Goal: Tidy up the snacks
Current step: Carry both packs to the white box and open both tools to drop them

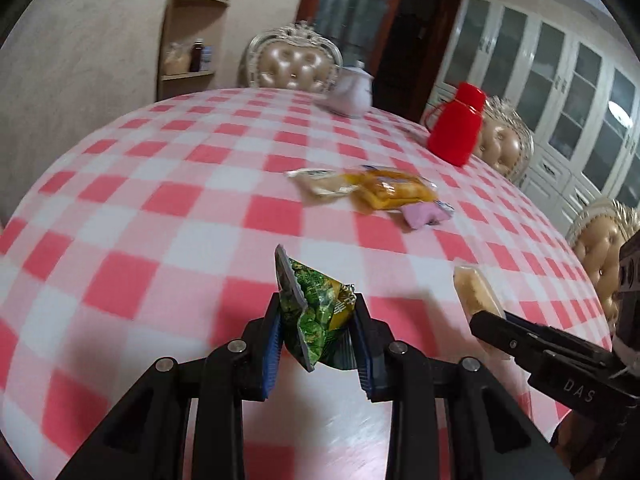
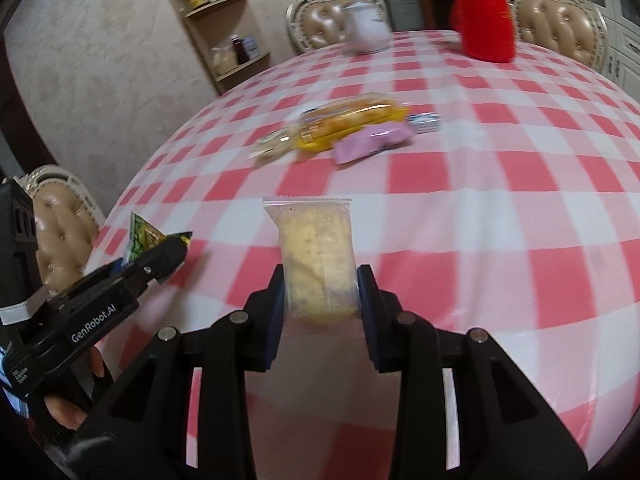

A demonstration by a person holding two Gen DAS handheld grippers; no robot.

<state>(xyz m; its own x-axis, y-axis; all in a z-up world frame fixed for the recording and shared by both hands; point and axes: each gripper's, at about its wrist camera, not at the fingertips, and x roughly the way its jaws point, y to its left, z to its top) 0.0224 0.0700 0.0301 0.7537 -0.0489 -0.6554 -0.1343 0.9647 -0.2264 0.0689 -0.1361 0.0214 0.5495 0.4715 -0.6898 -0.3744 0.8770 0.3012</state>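
Left wrist view shows my left gripper (image 1: 318,328) clamped on a crumpled green packet (image 1: 316,316), held above the checked table (image 1: 160,200). My right gripper (image 2: 320,292) pinches a clear cake packet (image 2: 316,256) by its lower end, also off the cloth. I judge this the carry step: both snacks picked, neither placed. A pile (image 2: 352,128) of yellow and pink packets lies at twelve o'clock in the right view, at about one o'clock from the left gripper, short of the red flask (image 2: 484,20). Next, I'd bring both in beside that pile, lower, then release without knocking it.
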